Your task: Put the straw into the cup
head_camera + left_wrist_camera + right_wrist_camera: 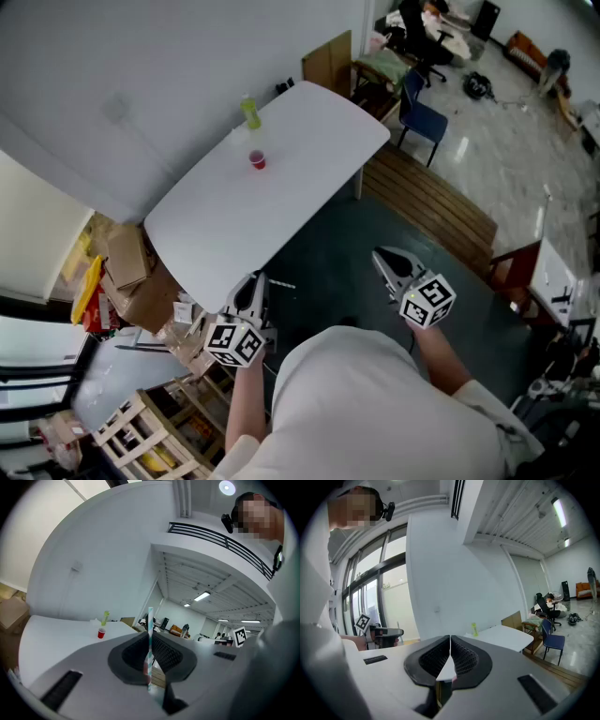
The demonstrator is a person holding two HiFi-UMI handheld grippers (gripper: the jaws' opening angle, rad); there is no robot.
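A small red cup stands on the white table, towards its far end; it also shows far off as the red cup in the left gripper view. My left gripper hovers at the table's near edge, shut on a teal-and-white striped straw that sticks up between its jaws. My right gripper is held over the dark floor to the right of the table. Its jaws are shut with nothing between them.
A green bottle stands behind the cup near the wall. Cardboard boxes and a wooden crate crowd the floor left of the table. A blue chair and a wooden floor strip lie to the right.
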